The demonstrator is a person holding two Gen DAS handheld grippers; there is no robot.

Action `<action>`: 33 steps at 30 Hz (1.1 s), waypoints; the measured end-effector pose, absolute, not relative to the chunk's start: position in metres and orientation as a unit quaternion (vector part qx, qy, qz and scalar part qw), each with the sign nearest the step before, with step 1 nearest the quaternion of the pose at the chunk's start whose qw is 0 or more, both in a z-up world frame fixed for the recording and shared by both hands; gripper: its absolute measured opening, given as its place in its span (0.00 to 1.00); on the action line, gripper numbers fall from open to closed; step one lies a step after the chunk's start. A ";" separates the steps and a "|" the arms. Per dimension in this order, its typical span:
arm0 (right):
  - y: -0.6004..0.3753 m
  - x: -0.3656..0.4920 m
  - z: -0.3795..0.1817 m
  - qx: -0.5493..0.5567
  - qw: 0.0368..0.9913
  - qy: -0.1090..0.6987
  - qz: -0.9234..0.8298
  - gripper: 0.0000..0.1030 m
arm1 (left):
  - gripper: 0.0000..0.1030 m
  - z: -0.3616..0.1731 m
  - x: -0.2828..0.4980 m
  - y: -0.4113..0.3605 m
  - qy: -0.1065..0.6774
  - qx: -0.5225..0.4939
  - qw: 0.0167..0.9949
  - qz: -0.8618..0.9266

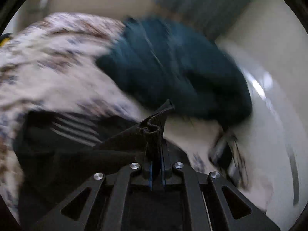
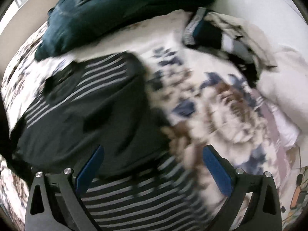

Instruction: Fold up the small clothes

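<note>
A black garment with grey stripes (image 2: 92,104) lies spread on a floral bedspread (image 2: 221,104). My left gripper (image 1: 154,132) is shut on a bunched ribbed black edge of that garment (image 1: 154,121) and holds it above the bed; the rest of the garment (image 1: 73,130) trails off to the left. My right gripper (image 2: 154,157) is open and empty, its blue pads (image 2: 90,169) wide apart just over the garment's near striped part. Both views are motion-blurred.
A dark teal garment (image 1: 173,67) is heaped at the far side of the bed, also in the right wrist view (image 2: 115,9). A pile of mixed clothes (image 2: 221,32) lies at the far right. A white wall (image 1: 269,48) runs beside the bed.
</note>
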State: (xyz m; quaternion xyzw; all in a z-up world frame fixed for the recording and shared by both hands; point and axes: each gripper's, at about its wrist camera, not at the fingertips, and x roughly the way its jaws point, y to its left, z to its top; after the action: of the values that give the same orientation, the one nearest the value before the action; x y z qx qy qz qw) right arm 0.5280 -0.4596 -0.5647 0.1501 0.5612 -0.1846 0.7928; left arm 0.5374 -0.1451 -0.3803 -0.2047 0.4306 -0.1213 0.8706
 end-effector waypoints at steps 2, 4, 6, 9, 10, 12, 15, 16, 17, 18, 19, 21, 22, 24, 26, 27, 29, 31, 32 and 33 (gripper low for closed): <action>-0.485 0.527 -0.568 0.160 0.791 0.564 -0.174 1.00 | 0.06 -0.403 0.540 -0.183 0.463 -0.179 0.856 -0.144; -0.505 0.524 -0.571 0.168 0.790 0.566 -0.164 1.00 | 0.08 -0.423 0.545 -0.213 0.504 -0.151 0.835 -0.162; -0.520 0.521 -0.572 0.171 0.790 0.568 -0.157 1.00 | 0.19 -0.434 0.543 -0.225 0.527 -0.141 0.819 -0.179; -0.540 0.521 -0.569 0.183 0.789 0.569 -0.143 1.00 | 0.78 -0.431 0.529 -0.204 0.528 -0.169 0.811 -0.187; -0.543 0.522 -0.568 0.189 0.788 0.570 -0.138 1.00 | 0.89 -0.427 0.524 -0.189 0.524 -0.187 0.809 -0.191; -0.548 0.530 -0.565 0.206 0.783 0.573 -0.122 1.00 | 0.89 -0.415 0.518 -0.148 0.510 -0.197 0.819 -0.176; -0.546 0.550 -0.563 0.240 0.776 0.575 -0.095 1.00 | 0.89 -0.413 0.516 -0.077 0.497 -0.172 0.844 -0.100; -0.543 0.559 -0.563 0.255 0.774 0.574 -0.080 1.00 | 0.89 -0.417 0.519 -0.040 0.498 -0.163 0.850 -0.053; -0.539 0.567 -0.564 0.266 0.772 0.574 -0.067 1.00 | 0.89 -0.424 0.521 -0.017 0.500 -0.152 0.852 -0.016; -0.534 0.576 -0.566 0.276 0.768 0.575 -0.056 1.00 | 0.89 -0.433 0.525 0.012 0.507 -0.146 0.849 0.017; -0.527 0.588 -0.570 0.287 0.764 0.576 -0.043 1.00 | 0.89 -0.445 0.530 0.037 0.517 -0.144 0.843 0.047; -0.510 0.611 -0.579 0.288 0.760 0.582 -0.018 1.00 | 0.89 -0.468 0.539 0.072 0.532 -0.140 0.831 0.088; -0.499 0.624 -0.583 0.277 0.761 0.586 -0.011 0.98 | 0.89 -0.479 0.543 0.085 0.538 -0.137 0.826 0.100; -0.478 0.646 -0.595 0.245 0.761 0.600 -0.001 0.86 | 0.89 -0.496 0.552 0.096 0.552 -0.125 0.817 0.112; -0.457 0.662 -0.610 0.204 0.750 0.629 -0.002 0.43 | 0.89 -0.511 0.558 0.097 0.560 -0.122 0.812 0.111; -0.446 0.668 -0.615 0.178 0.747 0.640 -0.005 0.29 | 0.89 -0.516 0.561 0.096 0.562 -0.123 0.811 0.107; -0.433 0.669 -0.610 0.141 0.762 0.631 -0.026 0.06 | 0.88 -0.526 0.570 0.092 0.569 -0.116 0.807 0.102; -0.430 0.665 -0.595 0.127 0.784 0.607 -0.037 0.05 | 0.57 -0.537 0.578 0.088 0.576 -0.116 0.805 0.080; -0.433 0.662 -0.585 0.126 0.793 0.594 -0.047 0.05 | 0.29 -0.541 0.580 0.087 0.575 -0.115 0.807 0.066; -0.438 0.658 -0.576 0.134 0.800 0.583 -0.055 0.05 | 0.09 -0.542 0.584 0.085 0.576 -0.111 0.808 0.057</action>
State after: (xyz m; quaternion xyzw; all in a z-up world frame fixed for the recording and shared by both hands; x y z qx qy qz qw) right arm 0.6585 -0.4381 -0.5758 0.1342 0.5827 -0.0548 0.7997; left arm 0.5836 0.0854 -0.5421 -0.1109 0.5759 0.0575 0.8079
